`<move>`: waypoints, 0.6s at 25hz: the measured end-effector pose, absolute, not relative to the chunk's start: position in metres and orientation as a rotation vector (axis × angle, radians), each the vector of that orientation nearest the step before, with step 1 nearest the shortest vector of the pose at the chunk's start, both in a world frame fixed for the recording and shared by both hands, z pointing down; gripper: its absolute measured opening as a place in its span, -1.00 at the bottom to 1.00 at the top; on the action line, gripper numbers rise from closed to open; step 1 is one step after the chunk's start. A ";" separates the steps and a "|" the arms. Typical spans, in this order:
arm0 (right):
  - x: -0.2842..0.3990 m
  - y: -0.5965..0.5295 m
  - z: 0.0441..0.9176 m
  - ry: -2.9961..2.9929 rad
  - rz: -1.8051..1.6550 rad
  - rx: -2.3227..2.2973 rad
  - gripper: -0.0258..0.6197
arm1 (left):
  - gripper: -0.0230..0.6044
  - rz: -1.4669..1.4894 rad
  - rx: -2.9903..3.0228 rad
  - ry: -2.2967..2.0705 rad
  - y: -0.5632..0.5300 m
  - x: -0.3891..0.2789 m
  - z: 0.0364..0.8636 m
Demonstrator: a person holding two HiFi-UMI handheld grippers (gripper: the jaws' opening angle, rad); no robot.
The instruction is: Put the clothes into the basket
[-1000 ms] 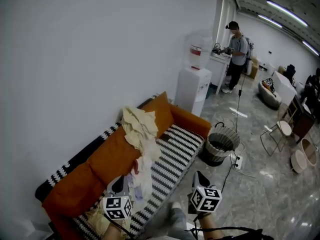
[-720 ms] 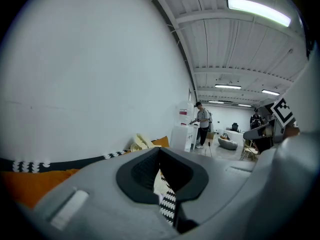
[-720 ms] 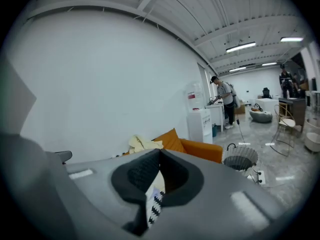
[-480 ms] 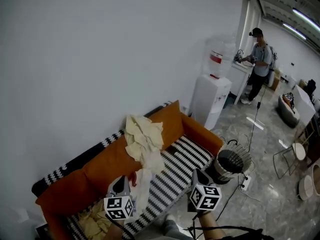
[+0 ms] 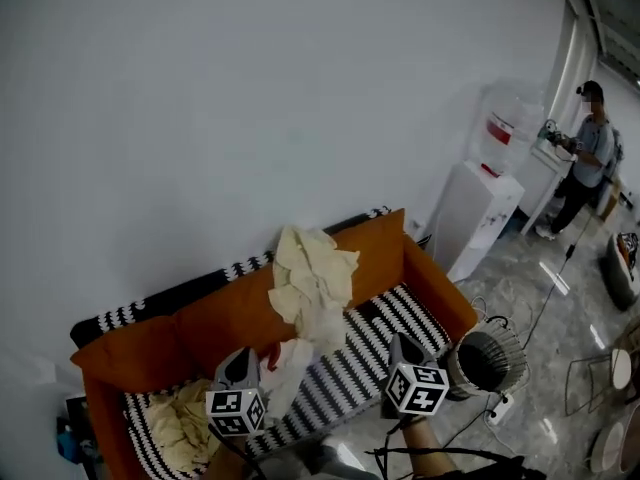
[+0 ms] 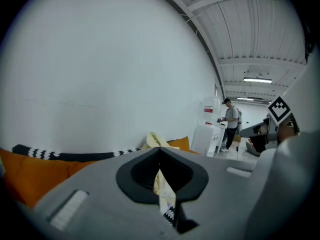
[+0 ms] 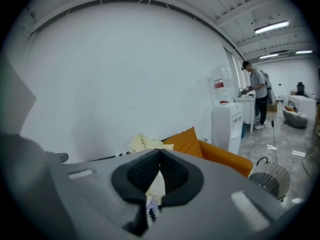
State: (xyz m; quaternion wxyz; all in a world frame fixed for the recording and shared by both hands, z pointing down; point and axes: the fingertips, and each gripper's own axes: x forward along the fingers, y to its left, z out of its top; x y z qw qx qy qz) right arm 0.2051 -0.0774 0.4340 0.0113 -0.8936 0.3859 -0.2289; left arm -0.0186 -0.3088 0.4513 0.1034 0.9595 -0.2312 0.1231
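Orange sofa (image 5: 215, 313) cut off below, clothes (image 5: 312, 283) partly behind left claw (image 5: 240, 358)

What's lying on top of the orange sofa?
Over the sofa backrest hang pale yellow clothes. A white garment with a red bit lies on the striped seat, and a crumpled yellowish cloth sits at its left end. Anything beneath those piles is covered.

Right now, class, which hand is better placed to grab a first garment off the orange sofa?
Probably left: the left tool lies beside the white, red-patched garment, while the right tool is over the black-and-white striped seat cushion, nearer the round slatted basket.
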 end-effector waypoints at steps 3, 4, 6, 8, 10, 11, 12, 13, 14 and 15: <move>0.222 -0.100 0.438 1.265 -0.716 -2.763 -0.91 | -0.94 0.393 2.808 -0.748 -0.318 -0.020 0.456; 0.226 -0.107 0.439 1.277 -0.713 -2.754 -0.91 | -0.94 0.404 2.804 -0.769 -0.323 -0.022 0.458; 0.232 -0.119 0.441 1.288 -0.709 -2.743 -0.91 | -0.94 0.419 2.784 -0.812 -0.334 -0.024 0.463; 0.236 -0.127 0.445 1.284 -0.722 -2.732 -0.91 | -0.94 0.418 2.757 -0.852 -0.343 -0.029 0.465; 0.235 -0.134 0.452 1.292 -0.751 -2.727 -0.91 | -0.94 0.415 2.736 -0.882 -0.350 -0.036 0.469; 0.234 -0.137 0.456 1.306 -0.768 -2.728 -0.91 | -0.94 0.421 2.724 -0.896 -0.352 -0.040 0.472; 0.233 -0.142 0.460 1.325 -0.785 -2.730 -0.91 | -0.94 0.429 2.710 -0.910 -0.354 -0.044 0.476; 0.231 -0.148 0.463 1.349 -0.799 -2.730 -0.91 | -0.94 0.435 2.698 -0.923 -0.356 -0.047 0.480; 0.228 -0.155 0.466 1.379 -0.809 -2.727 -0.91 | -0.94 0.440 2.686 -0.938 -0.360 -0.051 0.483; 0.222 -0.165 0.469 1.415 -0.817 -2.721 -0.91 | -0.94 0.445 2.673 -0.958 -0.363 -0.057 0.487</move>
